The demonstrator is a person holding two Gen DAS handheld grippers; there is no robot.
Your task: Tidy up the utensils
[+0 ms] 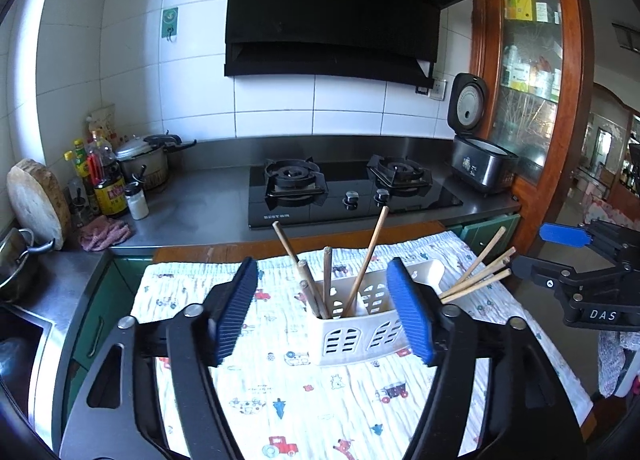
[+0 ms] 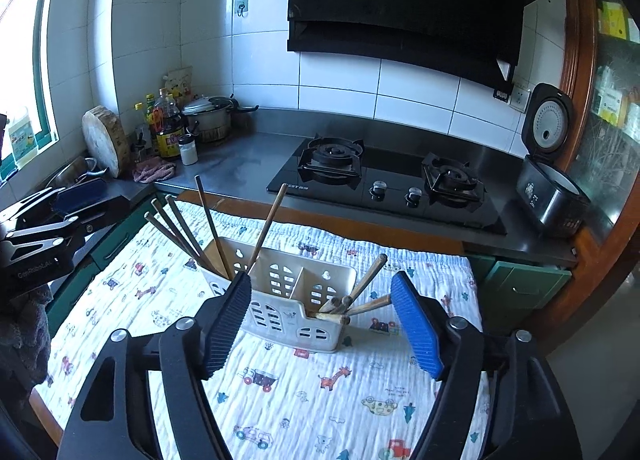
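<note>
A white slotted utensil holder [image 1: 352, 334] [image 2: 292, 300] stands on a printed cloth [image 1: 320, 392] [image 2: 288, 392]. Several wooden chopsticks [image 1: 326, 280] [image 2: 208, 228] stand in one end compartment. More chopsticks [image 1: 478, 274] [image 2: 358, 300] lean out of the other end. My left gripper [image 1: 324, 312] is open and empty, just in front of the holder. My right gripper [image 2: 320, 316] is open and empty, with its jaws either side of the holder. Each gripper also shows in the other's view: the right gripper [image 1: 580, 260] at the right edge, the left gripper [image 2: 60, 216] at the left edge.
A gas hob [image 1: 344, 188] [image 2: 392, 184] sits on the steel counter behind the cloth. An open rice cooker [image 1: 476, 148] [image 2: 548, 172] is at the right. Bottles [image 1: 104, 176] [image 2: 168, 128], a pot [image 1: 146, 158] [image 2: 208, 116] and a round chopping block [image 1: 36, 200] [image 2: 104, 140] are at the left.
</note>
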